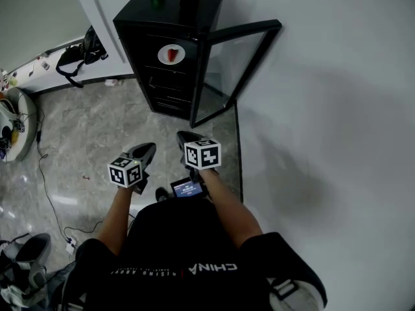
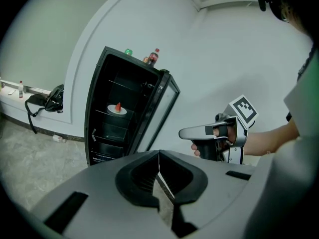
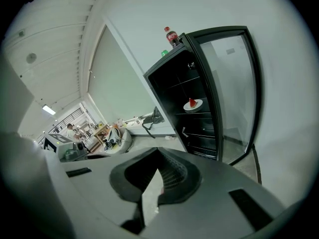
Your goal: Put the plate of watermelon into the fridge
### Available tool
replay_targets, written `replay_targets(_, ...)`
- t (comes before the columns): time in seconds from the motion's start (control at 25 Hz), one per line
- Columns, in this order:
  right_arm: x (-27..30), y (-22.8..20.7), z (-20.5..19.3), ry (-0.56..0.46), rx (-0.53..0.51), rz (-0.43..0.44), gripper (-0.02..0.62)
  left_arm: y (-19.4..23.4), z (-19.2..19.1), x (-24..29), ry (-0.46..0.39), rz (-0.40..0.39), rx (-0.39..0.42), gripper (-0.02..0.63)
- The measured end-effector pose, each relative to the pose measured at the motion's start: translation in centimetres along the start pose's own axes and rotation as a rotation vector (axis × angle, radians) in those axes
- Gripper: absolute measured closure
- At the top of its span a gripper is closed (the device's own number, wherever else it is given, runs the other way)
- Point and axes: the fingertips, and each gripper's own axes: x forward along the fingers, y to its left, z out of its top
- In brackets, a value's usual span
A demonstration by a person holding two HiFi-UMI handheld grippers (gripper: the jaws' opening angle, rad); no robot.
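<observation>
**White walls, grey stone floor, a lit room beyond**

A plain white wall (image 1: 324, 76) fills the right side. It meets a glossy, grey marbled floor (image 1: 97, 128) along a dark skirting (image 1: 239, 161). At the back left, a low white ledge (image 1: 39, 63) runs along the foot of the wall. A black bag (image 1: 78, 56) slumps on it with its straps hanging down. A thin cable (image 1: 41, 173) trails over the floor towards a power strip (image 1: 70, 243). A round pale seat (image 1: 18, 131) full of clutter stands at the left edge. Far off past it are a ribbed white ceiling (image 3: 55, 39), a lit strip lamp (image 3: 48, 109) and crowded desks (image 3: 99, 131).
</observation>
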Motion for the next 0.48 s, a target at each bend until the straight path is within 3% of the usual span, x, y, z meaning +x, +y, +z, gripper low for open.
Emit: replay_targets(0.48,-0.8,-0.9,-0.1,0.001,0.001,-0.028,0.581,-0.9,-0.1,1.3,0.002,-0.036,-0.009,0.594)
